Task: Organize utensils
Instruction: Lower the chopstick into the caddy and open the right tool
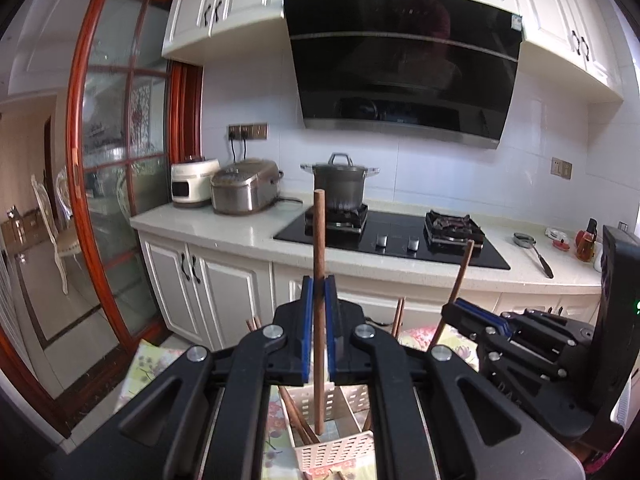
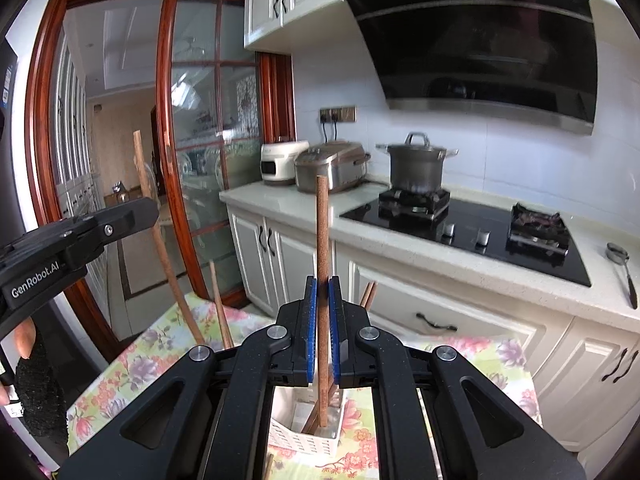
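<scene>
Chopsticks: thin wooden rods, judged light, stiff and fairly grippy against rubber pads; smooth enough to pivot if pinched off-centre; best hold looks like mid-length, where each is taken now, so the ends do not swing.

Left gripper (image 1: 319, 308): jaws drawn together and clamped on one chopstick (image 1: 319, 280); stick stands near upright, upper end well above the pads, lower end reaching down into the white slotted basket (image 1: 336, 450); whether the tip touches the basket floor I cannot tell.

Right gripper (image 2: 322, 308): jaws likewise pressed together on a second chopstick (image 2: 322, 240); upright in its own camera, leaning when seen from the left camera; lower end hangs inside the same basket (image 2: 292, 436).

Basket sits on a flowered tablecloth (image 2: 132, 364), below and between the two grippers; more chopsticks already lean inside it, several ends poking up past the rim.

Judgement: both sticks are over or in the basket, release not yet made; risk is a stick tipping outward over the low rim on letting go, or knocking the leaning ones.

Background: counter with stove (image 1: 392, 232), pot (image 1: 340, 184) on the burner, well apart from the work.
</scene>
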`<state>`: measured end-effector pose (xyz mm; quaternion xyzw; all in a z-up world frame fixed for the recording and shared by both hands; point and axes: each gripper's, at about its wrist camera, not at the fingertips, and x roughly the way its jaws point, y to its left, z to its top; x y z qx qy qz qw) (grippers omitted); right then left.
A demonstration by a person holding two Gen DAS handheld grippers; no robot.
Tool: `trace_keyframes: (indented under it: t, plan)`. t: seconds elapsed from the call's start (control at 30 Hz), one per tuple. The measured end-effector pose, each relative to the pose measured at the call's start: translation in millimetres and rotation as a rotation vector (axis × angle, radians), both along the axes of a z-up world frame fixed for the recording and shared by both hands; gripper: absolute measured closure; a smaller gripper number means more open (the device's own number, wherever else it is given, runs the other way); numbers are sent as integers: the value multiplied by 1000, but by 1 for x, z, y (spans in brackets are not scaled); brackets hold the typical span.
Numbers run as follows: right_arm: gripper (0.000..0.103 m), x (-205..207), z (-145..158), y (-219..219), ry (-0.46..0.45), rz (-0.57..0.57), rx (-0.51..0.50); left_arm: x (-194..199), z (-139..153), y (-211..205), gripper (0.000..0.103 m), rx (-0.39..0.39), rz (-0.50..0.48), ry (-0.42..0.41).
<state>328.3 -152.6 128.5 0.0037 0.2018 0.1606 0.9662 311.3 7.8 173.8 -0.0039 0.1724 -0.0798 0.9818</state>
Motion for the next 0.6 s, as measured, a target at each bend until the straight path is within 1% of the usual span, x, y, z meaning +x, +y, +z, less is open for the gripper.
trace_keyframes:
  t: [0.13,0.27,0.37,0.43,0.5,0.53,0.57,0.6]
  plan:
    - [97,18,-19,4,68,7,-24,17,-18,5,97,-19,-15,69]
    - [97,31,-35,7,120,2,-27,36,-44,13,97,-51,-29,153]
    - [95,40,-50,11,160,4,-25,47,-62,14,97,-49,-26,204]
    - [93,42,-59,13,180,-2,-27,53,-70,16,88,-49,-11,224]
    - [87,45,-64,11,188,-20,-23,55,-75,22,69,-56,14,220]
    - [79,45,-66,9,190,-22,-11,55,-75,23,65,-56,27,212]
    - [68,44,-68,6,192,-22,0,52,-76,27,60,-52,43,199]
    - [66,44,-69,2,191,-25,11,47,-77,30,55,-46,59,186]
